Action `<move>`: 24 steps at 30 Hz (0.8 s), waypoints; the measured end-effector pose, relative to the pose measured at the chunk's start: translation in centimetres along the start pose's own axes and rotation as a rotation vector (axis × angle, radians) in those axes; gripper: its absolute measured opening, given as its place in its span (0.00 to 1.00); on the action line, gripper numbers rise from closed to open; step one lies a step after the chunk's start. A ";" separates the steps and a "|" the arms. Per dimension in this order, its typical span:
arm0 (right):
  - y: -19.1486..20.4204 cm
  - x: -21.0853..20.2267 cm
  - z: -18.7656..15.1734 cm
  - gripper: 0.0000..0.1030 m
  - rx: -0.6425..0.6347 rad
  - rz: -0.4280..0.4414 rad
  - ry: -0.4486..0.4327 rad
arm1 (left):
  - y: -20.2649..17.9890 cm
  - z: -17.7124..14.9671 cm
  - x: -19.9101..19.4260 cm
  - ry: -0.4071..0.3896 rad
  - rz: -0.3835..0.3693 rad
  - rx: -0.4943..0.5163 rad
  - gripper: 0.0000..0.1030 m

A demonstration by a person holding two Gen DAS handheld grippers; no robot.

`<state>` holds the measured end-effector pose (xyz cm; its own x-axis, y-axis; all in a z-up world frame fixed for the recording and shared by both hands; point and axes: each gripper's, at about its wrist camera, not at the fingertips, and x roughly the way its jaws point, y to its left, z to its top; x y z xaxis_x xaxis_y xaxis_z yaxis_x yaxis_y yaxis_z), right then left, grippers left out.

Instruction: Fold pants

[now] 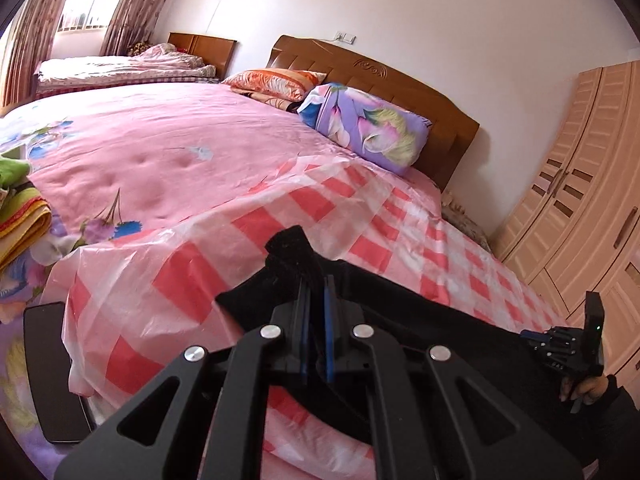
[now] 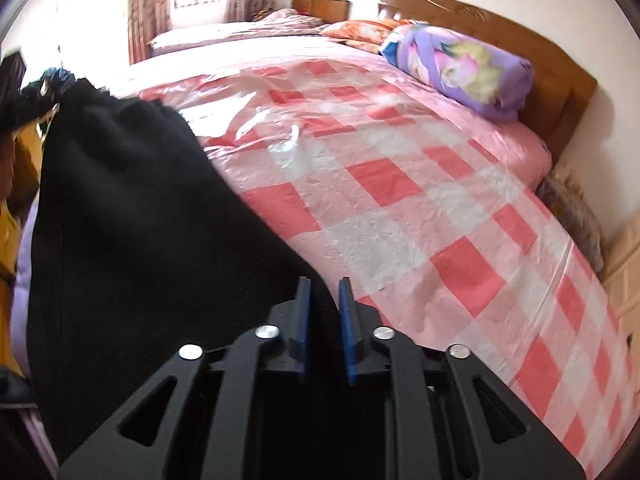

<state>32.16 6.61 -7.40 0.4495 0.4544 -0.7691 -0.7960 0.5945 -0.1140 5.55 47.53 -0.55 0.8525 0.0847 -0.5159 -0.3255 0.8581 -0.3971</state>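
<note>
The black pants (image 1: 420,320) hang stretched between my two grippers above the red-and-white checked plastic sheet (image 1: 248,224) on the bed. My left gripper (image 1: 316,284) is shut on one end of the pants, with a black fold sticking up past the fingers. My right gripper (image 2: 325,292) is shut on the other end of the pants (image 2: 132,220), which spread away to the left. In the left wrist view the right gripper (image 1: 532,336) shows at the far right, held by a hand.
A pink floral quilt (image 1: 168,140) covers the bed, with a purple pillow (image 1: 368,128) and an orange pillow (image 1: 276,80) by the wooden headboard (image 1: 400,76). Folded cloths (image 1: 20,220) and a black phone (image 1: 52,368) lie at left. A wardrobe (image 1: 580,200) stands right.
</note>
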 end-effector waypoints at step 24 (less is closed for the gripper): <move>1.5 -4.0 -0.9 0.85 0.162 0.061 -0.164 | 2.8 -1.1 3.9 0.106 0.007 -0.016 0.15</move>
<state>28.80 5.08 -5.12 0.4735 0.5865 -0.6571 -0.7539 0.6557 0.0420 7.47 49.73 -4.55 0.8021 0.0359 -0.5961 -0.3390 0.8492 -0.4049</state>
